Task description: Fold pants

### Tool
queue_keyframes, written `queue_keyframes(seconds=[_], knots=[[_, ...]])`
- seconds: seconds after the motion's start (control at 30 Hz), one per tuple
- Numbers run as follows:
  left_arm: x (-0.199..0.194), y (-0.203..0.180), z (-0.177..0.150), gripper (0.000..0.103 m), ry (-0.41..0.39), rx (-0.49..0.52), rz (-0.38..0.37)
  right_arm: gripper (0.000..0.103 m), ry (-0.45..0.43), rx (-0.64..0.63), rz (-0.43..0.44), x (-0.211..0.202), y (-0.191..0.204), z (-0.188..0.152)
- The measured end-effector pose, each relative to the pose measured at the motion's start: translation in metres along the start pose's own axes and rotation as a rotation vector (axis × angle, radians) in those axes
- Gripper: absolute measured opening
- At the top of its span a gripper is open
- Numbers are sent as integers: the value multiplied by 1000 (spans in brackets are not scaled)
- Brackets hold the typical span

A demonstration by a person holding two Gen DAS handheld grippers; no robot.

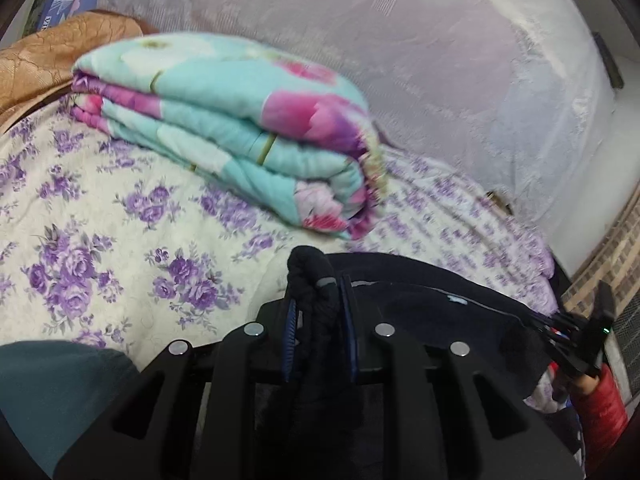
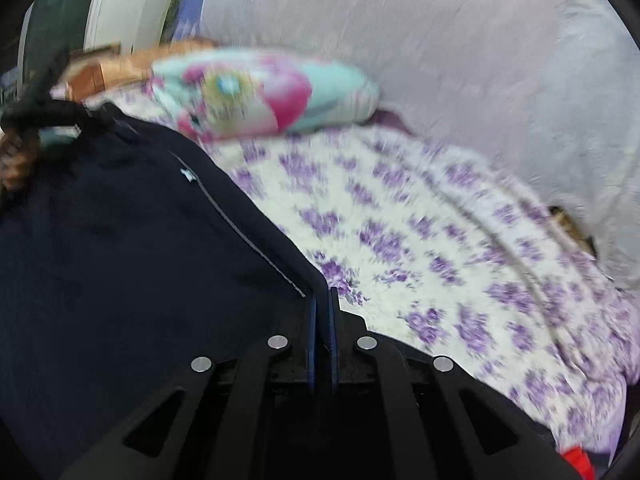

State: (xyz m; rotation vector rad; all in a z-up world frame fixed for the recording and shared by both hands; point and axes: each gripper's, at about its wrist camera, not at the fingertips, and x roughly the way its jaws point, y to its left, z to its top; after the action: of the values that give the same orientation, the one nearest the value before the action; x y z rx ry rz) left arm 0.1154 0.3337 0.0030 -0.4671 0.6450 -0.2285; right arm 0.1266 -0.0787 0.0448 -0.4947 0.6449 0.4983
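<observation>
The left gripper (image 1: 320,300) has its two black fingers with blue pads pressed narrow on a bunched edge of the dark navy pants (image 1: 420,300), a thick roll of the cloth rising between the pads. From there the pants stretch taut to the right, over the near edge of the cream bedspread with purple flowers (image 1: 120,208), toward the right gripper (image 1: 600,320), seen small at the frame's right edge above a red padded sleeve (image 1: 600,408).

In the right wrist view the right gripper (image 2: 322,304) has its blue pads closed almost together at the corner of the pants (image 2: 120,260), the hem with its thin grey seam line running into the pads; the picture is blurred, but cloth appears pinched there. The pants hang as a broad dark sheet to the left of that grip, above the bedspread (image 2: 440,240).

Behind the pants, farther up the bedspread, lies a folded turquoise quilt with pink flowers (image 1: 224,128). Beyond the quilt hangs a pale lace curtain (image 1: 440,60).
</observation>
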Motion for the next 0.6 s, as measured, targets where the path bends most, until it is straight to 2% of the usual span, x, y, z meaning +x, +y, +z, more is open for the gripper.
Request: queue_keyframes(seconds=[0.1,0.2,0.3,0.4,0.47,0.5,0.53,0.6], knots=[[-30,-2,-8,18,-52,-36,-67,5,-48,-11,-16,-57,21,-9],[-63,-10,-22,18,-97,-24,-96,5,-92,-31,-22,-111,53,-35],[-112,-17,-52,22,-145,-1,-131,5,-129,-17,-10,-152,80,-69],[-151,-14,-95,31,-172,4,-92,5,-152,-6,38,-186,112,-113],[-169,3,-126,37,-145,-69,-66,5,-133,-5,75,-197,131,-141],[-174,14,-137,41,-118,-120,-78,5,-115,-7,92,-197,136,-150],[-177,27,-150,46,-76,-200,-120,5,-99,-15,97,-195,141,-159],[-182,37,-164,47,-37,-283,-180,5,-68,-33,96,-185,149,-173]])
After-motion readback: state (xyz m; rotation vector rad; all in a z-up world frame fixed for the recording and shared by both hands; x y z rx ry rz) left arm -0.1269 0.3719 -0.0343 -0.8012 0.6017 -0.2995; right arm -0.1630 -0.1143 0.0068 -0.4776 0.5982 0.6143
